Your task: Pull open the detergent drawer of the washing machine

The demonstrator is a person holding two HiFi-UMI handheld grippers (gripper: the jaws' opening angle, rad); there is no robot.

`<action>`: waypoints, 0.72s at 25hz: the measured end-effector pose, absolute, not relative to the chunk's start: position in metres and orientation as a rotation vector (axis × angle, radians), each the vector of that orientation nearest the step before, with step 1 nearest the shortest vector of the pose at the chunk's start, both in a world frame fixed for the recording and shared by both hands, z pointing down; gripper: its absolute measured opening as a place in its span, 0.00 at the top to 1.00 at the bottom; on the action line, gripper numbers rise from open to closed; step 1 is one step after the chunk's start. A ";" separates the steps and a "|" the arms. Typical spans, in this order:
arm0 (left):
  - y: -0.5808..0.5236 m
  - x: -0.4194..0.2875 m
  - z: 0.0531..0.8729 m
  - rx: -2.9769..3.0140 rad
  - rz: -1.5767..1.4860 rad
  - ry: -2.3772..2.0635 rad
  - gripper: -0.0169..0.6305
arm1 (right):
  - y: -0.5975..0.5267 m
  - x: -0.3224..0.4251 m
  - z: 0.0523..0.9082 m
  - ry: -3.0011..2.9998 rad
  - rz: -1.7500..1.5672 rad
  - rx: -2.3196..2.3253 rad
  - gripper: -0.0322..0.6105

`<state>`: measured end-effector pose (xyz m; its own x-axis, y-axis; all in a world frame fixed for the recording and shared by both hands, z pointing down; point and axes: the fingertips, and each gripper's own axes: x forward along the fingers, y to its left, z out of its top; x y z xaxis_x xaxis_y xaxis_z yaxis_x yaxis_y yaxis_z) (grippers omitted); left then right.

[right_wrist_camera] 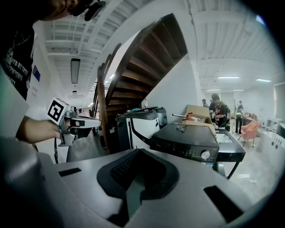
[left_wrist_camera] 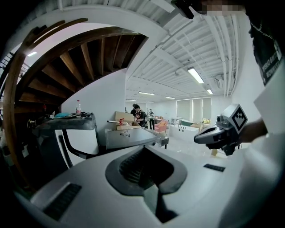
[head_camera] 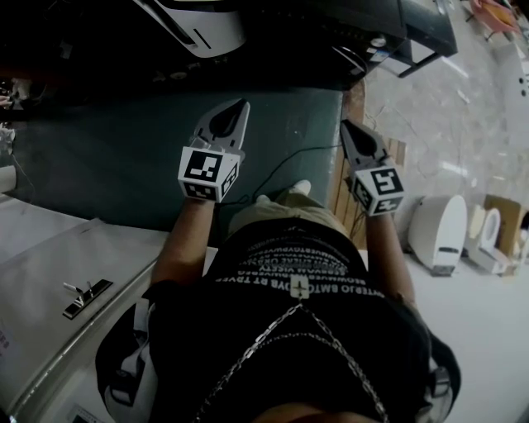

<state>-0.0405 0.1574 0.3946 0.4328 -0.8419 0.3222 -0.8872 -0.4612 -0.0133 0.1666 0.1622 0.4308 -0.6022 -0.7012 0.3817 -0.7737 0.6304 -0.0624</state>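
A black washing machine with a round knob on its front panel stands ahead in the right gripper view, beside a white machine. I cannot make out its detergent drawer. In the head view the same two machines, the black washing machine and the white machine, sit at the top edge, well beyond both grippers. My left gripper and right gripper are held side by side in the air, both shut and empty. The left gripper faces a grey machine. My right gripper points toward the black one.
A dark green floor mat lies under the grippers, with a thin cable across it. A wooden staircase rises behind the machines. People and a cardboard box are at the back. A white appliance top is at my lower left.
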 end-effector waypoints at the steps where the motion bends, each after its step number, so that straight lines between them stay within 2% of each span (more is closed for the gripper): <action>1: 0.154 -0.039 0.394 2.518 0.425 -1.540 0.97 | 0.158 0.167 0.430 -2.540 0.315 1.179 0.95; 18: 0.134 -0.006 0.393 2.494 0.463 -1.539 0.97 | 0.133 0.191 0.437 -2.580 0.393 1.146 0.95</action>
<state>-0.0061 0.1340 0.3926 0.4177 -0.8385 0.3500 -0.8925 -0.4508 -0.0149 0.1907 0.1332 0.4375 -0.6416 -0.6727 0.3685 -0.7520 0.6464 -0.1291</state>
